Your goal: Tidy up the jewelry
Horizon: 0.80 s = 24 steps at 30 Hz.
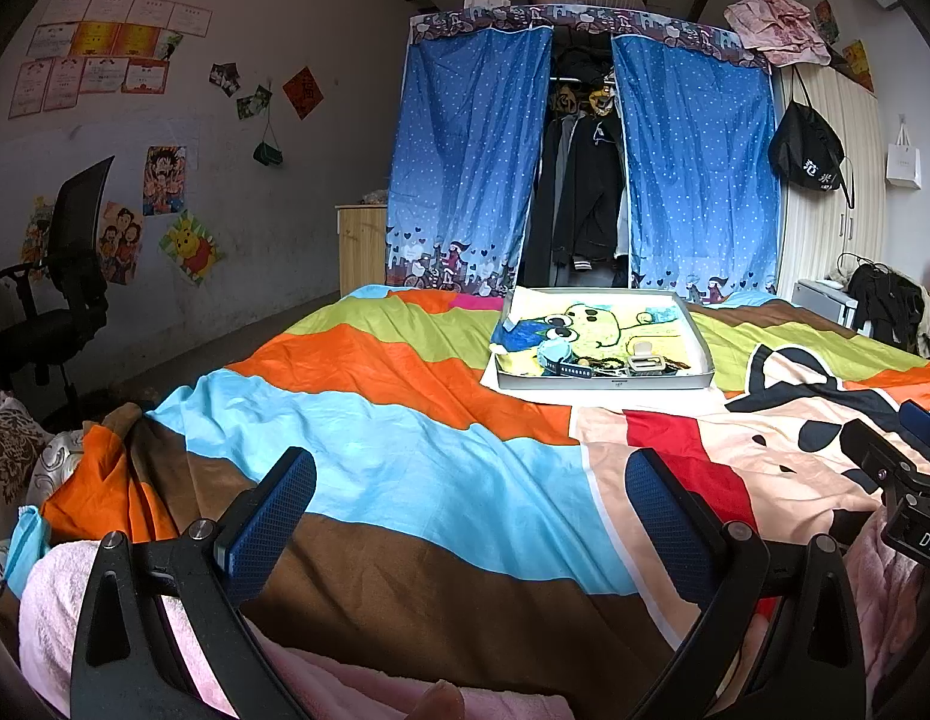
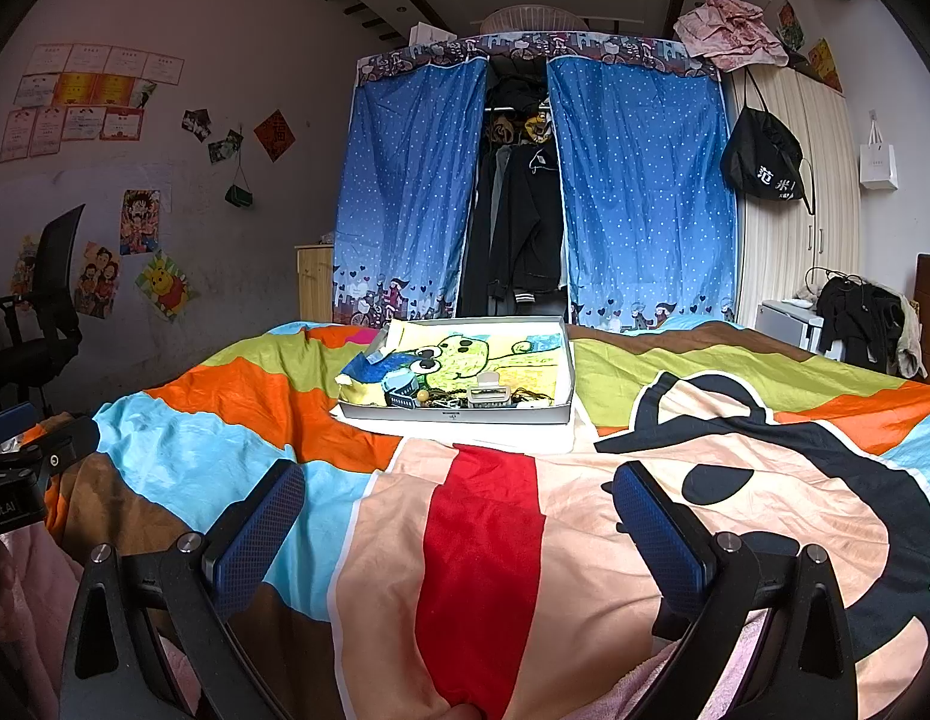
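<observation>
— Covering everything, what lies beneath both tools?
— A striped, multicoloured cartoon bedspread (image 1: 375, 450). On it, well ahead, sits a shallow grey tray (image 2: 453, 417) with jewellery pieces (image 2: 465, 399) heaped along its near wall.
— And the tongs?
— Left gripper (image 1: 471, 516) and right gripper (image 2: 459, 528) both gape wide, blue pads empty, touching nothing.

Both rigs look the same: the left hand-held gripper (image 1: 471, 510) and right hand-held gripper (image 2: 459, 516) have matte black plastic arms with silver round screws at the pivots, plus blue textured pads (image 1: 273, 516) on the fingers. Fluffy pink sleeves (image 1: 51, 606) underneath.
</observation>
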Available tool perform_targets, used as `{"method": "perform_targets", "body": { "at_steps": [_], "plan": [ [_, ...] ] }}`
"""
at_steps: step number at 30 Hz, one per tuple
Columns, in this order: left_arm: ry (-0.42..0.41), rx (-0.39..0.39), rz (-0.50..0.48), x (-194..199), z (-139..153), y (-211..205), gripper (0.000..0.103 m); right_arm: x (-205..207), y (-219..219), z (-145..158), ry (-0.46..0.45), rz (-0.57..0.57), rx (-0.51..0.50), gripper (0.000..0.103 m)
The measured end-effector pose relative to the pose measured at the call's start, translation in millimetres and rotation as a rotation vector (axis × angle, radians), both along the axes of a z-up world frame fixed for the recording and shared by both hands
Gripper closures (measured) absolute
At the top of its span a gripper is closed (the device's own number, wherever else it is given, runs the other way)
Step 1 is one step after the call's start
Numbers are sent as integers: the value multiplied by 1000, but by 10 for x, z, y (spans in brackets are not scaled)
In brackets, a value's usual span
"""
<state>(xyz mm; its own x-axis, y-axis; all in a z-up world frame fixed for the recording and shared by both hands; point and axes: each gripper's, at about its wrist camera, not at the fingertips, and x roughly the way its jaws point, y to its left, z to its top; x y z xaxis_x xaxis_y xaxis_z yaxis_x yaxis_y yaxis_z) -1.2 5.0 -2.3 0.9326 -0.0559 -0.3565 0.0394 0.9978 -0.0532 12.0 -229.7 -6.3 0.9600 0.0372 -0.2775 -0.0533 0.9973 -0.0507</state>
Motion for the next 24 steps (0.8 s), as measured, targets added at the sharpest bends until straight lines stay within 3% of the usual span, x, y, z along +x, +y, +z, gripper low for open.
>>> {"method": "perform_targets", "body": {
  "at_steps": [24],
  "plan": [
    [-9, 12, 2, 2, 16, 74, 2, -1, -1, 12, 2, 0, 1, 0]
  ]
}}
